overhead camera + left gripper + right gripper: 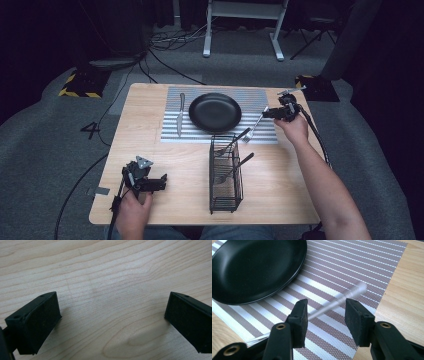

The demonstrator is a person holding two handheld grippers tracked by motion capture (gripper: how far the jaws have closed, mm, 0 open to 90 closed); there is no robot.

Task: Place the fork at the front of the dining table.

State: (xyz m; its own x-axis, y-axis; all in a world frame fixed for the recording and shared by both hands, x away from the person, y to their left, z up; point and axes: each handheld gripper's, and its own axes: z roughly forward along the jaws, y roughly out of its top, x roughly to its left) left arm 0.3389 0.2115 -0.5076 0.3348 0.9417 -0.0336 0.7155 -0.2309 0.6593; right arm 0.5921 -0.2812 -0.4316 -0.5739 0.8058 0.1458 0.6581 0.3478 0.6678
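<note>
a place setting is laid out on the wooden worktop (150, 205): a striped placemat (260, 97) at the far side carries a black plate (215, 112) in its middle, with a knife (180, 116) lying to the plate's left. the natural gap is on the plate's right, and that is where the right gripper (274, 114) is, over the mat's right part, with a fork (254, 128) slanting down from it, tines toward the near edge of the mat. in the right gripper view the handle (342, 300) runs between the jaws, which stand partly apart; it looks blurred, and whether either pad actually touches it cannot be told, so the fork may be just let go or about to be taken.

a black wire caddy (226, 175) stands near the middle, just before the mat, with dark-handled utensils (235, 168) leaning in it, probably the supply for the setting.

the left gripper (161, 183) rests low at the near left, jaws wide apart over bare wood, holding nothing, kept out of the way.
</note>
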